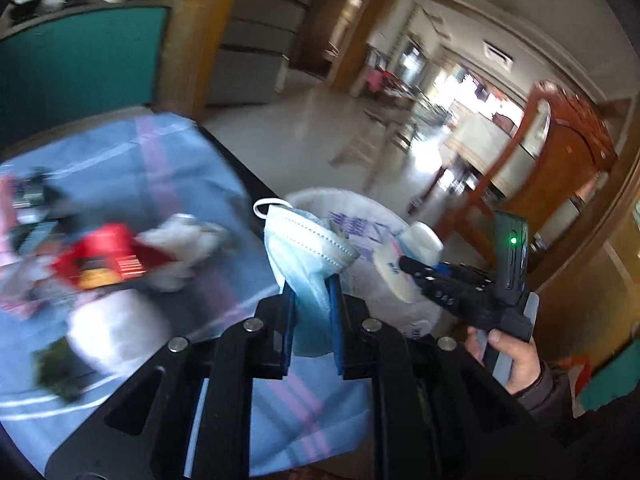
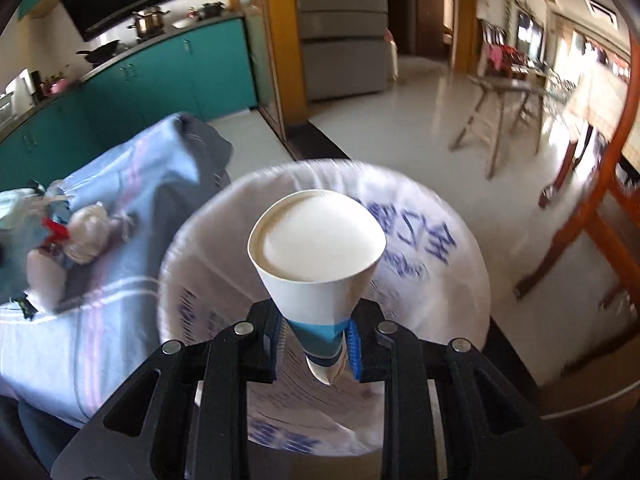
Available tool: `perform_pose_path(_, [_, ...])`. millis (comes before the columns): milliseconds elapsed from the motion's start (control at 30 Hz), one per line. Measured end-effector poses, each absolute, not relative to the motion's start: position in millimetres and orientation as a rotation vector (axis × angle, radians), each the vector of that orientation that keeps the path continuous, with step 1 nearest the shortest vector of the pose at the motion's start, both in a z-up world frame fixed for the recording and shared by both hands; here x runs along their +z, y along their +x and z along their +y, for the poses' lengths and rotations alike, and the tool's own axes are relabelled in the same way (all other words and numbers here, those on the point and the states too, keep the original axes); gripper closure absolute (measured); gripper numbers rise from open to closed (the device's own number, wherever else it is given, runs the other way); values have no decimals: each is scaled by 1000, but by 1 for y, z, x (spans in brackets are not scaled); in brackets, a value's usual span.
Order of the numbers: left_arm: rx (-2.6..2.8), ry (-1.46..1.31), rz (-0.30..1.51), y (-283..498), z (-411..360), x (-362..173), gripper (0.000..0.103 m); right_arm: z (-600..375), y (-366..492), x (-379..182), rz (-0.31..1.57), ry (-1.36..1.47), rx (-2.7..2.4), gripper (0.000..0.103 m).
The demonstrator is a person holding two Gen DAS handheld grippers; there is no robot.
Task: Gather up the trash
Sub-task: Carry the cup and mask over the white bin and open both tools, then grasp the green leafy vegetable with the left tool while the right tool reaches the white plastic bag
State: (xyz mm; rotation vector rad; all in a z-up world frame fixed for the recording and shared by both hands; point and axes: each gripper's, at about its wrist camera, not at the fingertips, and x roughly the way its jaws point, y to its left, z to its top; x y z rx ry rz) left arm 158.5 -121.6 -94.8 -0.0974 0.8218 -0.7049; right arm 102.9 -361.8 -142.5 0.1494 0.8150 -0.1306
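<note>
My left gripper (image 1: pixel 313 292) is shut on a light blue face mask (image 1: pixel 308 248) and holds it at the table's right edge, next to a bin lined with a white printed bag (image 1: pixel 360 220). My right gripper (image 2: pixel 316 336) is shut on the base of a white paper cup (image 2: pixel 316 240) and holds it over the bin bag (image 2: pixel 440 280). The right gripper (image 1: pixel 420 276) with the cup (image 1: pixel 400 268) also shows in the left wrist view, above the bin. More trash lies on the blue cloth: a red packet (image 1: pixel 108 260) and crumpled white paper (image 1: pixel 180 248).
The table is covered by a blue striped cloth (image 1: pixel 160 160). A white lump (image 1: pixel 116 332) and a dark green scrap (image 1: pixel 60 372) lie on it. Teal kitchen cabinets (image 2: pixel 140 80) stand behind. A wooden chair (image 1: pixel 560 160) and stools (image 2: pixel 500 112) stand on the tiled floor.
</note>
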Motion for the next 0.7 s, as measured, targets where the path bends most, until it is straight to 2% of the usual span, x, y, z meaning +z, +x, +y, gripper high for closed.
perform_pose_path(133, [-790,-28,883,185,-189,-126,85,-368,104,-147,827,170,-145,77])
perform_pose_path(167, [-801,-17,903,192,-205,-137,81,-370,102,-147,830,171,-145,77])
perform_pose_path(200, [-806,-11,910,196,-213,-143,62,-370,103,-146,833,171,-144,77])
perform_pose_path(233, [-799,-6,914,200,-222,-148,38,-370,104,-145,835,172,-142,77])
perform_pose_path(267, [-783,-7,905,202,-222,-147,31,-371,103,-145,840,172,-143,77])
perform_pose_path(300, [-766,-11,893,201,-223,-146,28,-370,109,-144,842,171,-145,76])
perform_pose_path(400, [-717,-10,884,200,-209,-144,25,-368,113,-144,846,164,-138,66])
perform_pose_path(467, [-636,6,830,185,-179,-131,22,-361,116,-139,836,149,-130,60])
perform_pose_path(600, [-423,42,688,154,-125,-110,14,-338,126,-126,796,96,-106,43])
perform_pose_path(700, [-259,46,639,135,-84,-106,13,-309,136,-113,760,68,-30,38])
